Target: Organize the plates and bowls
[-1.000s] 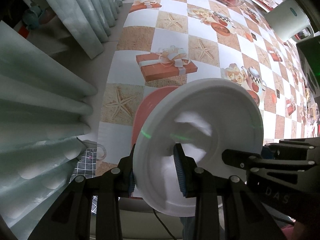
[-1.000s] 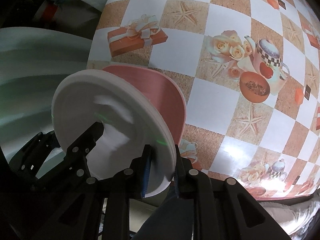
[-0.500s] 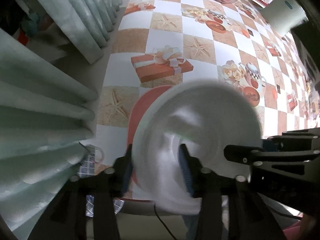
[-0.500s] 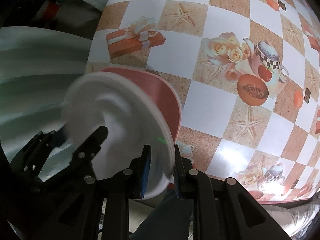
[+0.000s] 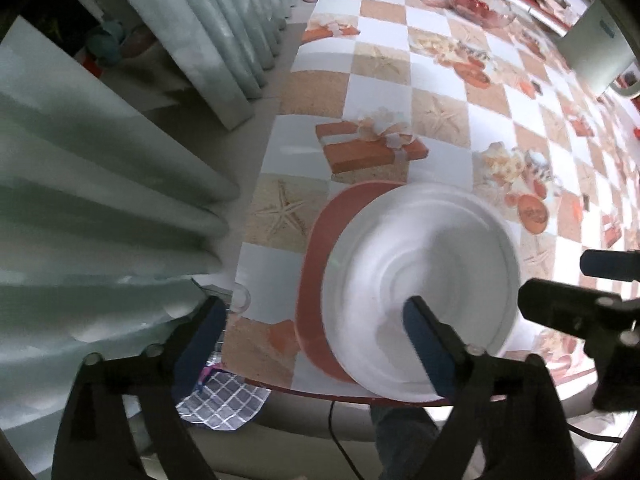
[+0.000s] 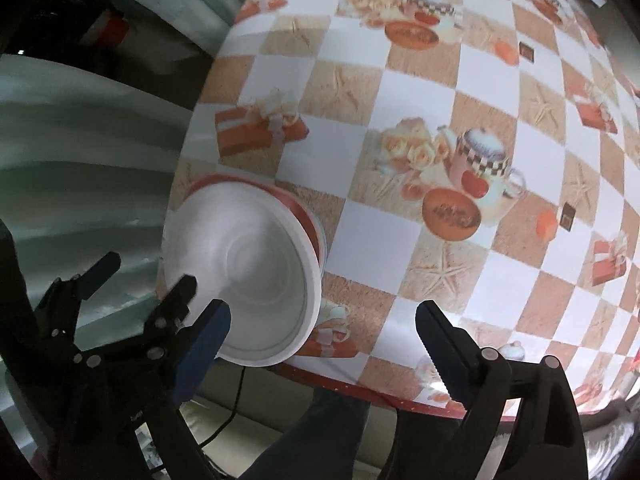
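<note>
A white plate (image 5: 420, 276) lies on a red plate (image 5: 316, 280) at the near left corner of the table. The white plate (image 6: 248, 272) hides most of the red plate (image 6: 310, 220) in the right wrist view. My left gripper (image 5: 316, 344) hangs over the stack, pointing down, its jaws opening wide. Its right finger (image 5: 428, 348) stands above the white plate without touching the rim. My right gripper (image 6: 322, 344) is also opening, a little above and to the right of the plates, with nothing pressed between its pads. The left gripper (image 6: 140, 284) shows at the left there.
Pale green curtains (image 5: 120, 200) hang close on the left. The checkered tablecloth (image 6: 440, 80) runs away to the far right. A glass bowl of red food (image 5: 476, 4) and a white appliance (image 5: 596, 52) stand at the far end. A person's leg (image 6: 320, 432) and a cable sit below the near edge.
Both grippers let go of the white plate's rim and spread their jaws. The plate dropped from tilted to flat on the red plate. The right gripper rose.
</note>
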Demonstrator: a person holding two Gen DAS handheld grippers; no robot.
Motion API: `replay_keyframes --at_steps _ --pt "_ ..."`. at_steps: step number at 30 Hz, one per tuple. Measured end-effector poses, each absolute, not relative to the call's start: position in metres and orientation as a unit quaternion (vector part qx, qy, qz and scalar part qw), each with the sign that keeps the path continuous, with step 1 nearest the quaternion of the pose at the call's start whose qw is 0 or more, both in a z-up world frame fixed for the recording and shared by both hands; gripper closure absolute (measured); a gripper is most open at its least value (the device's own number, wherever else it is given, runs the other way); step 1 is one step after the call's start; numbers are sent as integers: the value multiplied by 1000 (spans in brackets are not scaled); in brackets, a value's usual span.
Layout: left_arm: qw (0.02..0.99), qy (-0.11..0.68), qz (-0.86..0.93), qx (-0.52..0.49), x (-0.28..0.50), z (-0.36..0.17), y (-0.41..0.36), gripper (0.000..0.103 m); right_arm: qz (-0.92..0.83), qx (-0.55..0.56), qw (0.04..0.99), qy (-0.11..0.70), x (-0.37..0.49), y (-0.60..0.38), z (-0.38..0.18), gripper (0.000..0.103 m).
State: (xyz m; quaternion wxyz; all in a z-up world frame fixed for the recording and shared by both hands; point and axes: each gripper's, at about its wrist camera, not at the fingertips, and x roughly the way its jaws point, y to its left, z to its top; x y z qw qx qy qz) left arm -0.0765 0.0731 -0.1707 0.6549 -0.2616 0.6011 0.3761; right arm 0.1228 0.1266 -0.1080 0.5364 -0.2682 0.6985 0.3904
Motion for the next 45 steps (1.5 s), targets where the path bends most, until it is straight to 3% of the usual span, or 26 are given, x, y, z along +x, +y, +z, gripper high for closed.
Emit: replay_keyframes --at_steps 1,6,29,32,45 --pt "658 597 374 -266 -77 -168 72 10 392 -267 537 697 124 125 -105 1" --pt "677 574 373 -270 -75 -150 63 10 384 -275 538 698 133 118 -98 1" --pt "673 609 340 -247 -75 -123 33 10 419 -319 570 631 115 102 -56 1" --pt "670 609 336 -258 -75 -122 36 1 423 -324 564 631 111 106 -56 1" --pt "681 601 328 -259 -72 -114 36 0 437 -327 564 619 108 116 -47 1"
